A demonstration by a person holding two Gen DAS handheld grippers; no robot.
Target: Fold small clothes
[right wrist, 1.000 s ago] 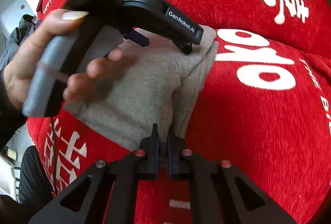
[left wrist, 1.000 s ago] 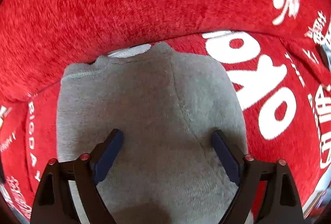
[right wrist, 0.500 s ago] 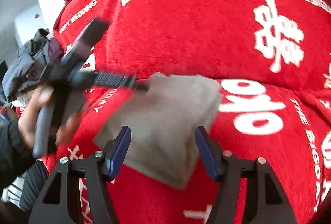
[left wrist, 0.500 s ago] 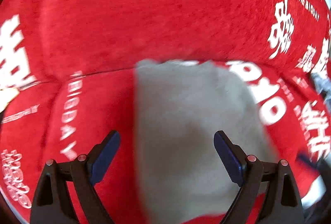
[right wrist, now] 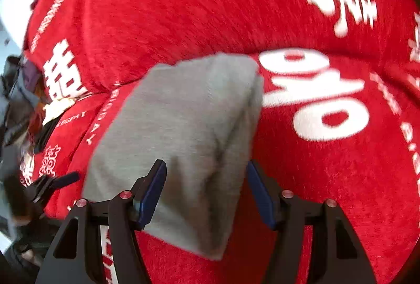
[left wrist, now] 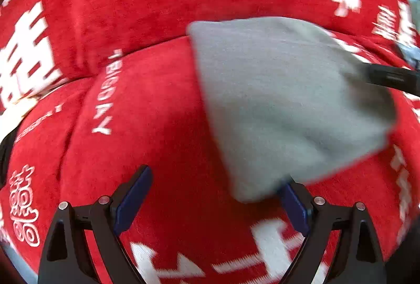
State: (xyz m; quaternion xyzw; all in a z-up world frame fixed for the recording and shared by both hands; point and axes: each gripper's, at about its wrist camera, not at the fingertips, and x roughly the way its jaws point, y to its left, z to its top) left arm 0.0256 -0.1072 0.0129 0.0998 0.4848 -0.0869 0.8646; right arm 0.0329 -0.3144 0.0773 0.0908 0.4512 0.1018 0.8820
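Left wrist view: left gripper (left wrist: 214, 194) spread wide, nothing between the fingers; only red cover (left wrist: 147, 105) with white lettering lies in the gap. The grey garment (left wrist: 288, 100), folded to a compact block, lies on the cover ahead and to the right, its near corner just over the right-hand finger (left wrist: 291, 202); contact cannot be told through the blur. A dark bar, probably part of the right gripper (left wrist: 391, 78), enters from the right edge over the garment's far side. Right wrist view: right gripper (right wrist: 206, 193) also wide, gripping nothing; the garment (right wrist: 183, 126) sits between and beyond its fingers, near edge overlapping the left-hand finger (right wrist: 152, 192). Layered edges show along the garment's right side, so several plies are stacked. The left gripper (right wrist: 56, 183) appears small and blurred at lower left, well off the cloth. Judgement: soft knit, light, limp, not fragile and not slippery on the plush cover; it will sag and may unfold if lifted by one corner. Best hold is across the stacked edge on the right side, pinching all plies together, or on two corners at once. Fold looks nearly finished; further tidying or moving aside seems likely.
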